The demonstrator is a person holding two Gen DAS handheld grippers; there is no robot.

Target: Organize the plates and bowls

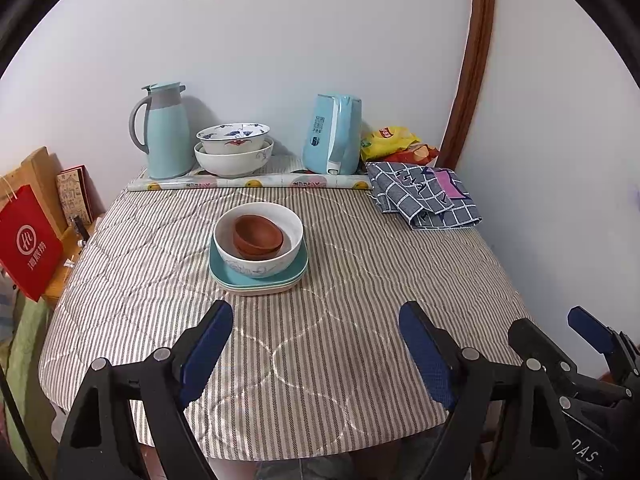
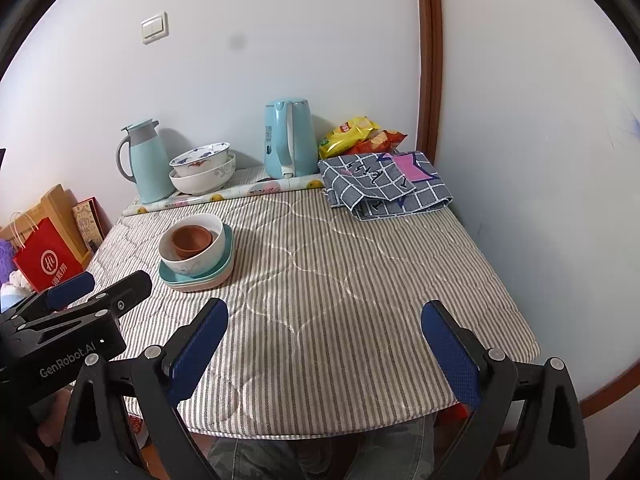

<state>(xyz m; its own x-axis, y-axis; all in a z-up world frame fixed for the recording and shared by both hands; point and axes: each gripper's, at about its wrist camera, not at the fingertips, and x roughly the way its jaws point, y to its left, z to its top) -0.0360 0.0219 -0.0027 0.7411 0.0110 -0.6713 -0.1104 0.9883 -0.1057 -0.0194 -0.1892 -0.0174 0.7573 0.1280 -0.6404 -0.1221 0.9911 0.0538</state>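
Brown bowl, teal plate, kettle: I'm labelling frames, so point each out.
brown bowl [image 1: 258,236], left wrist view, inner hollow.
teal plate [image 1: 298,266], left wrist view, right rim.
kettle [image 2: 290,136], right wrist view, body's middle.

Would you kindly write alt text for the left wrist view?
A brown bowl sits inside a white bowl on stacked plates on a striped tablecloth. The left gripper, jaws open and empty, hangs nearer the camera.
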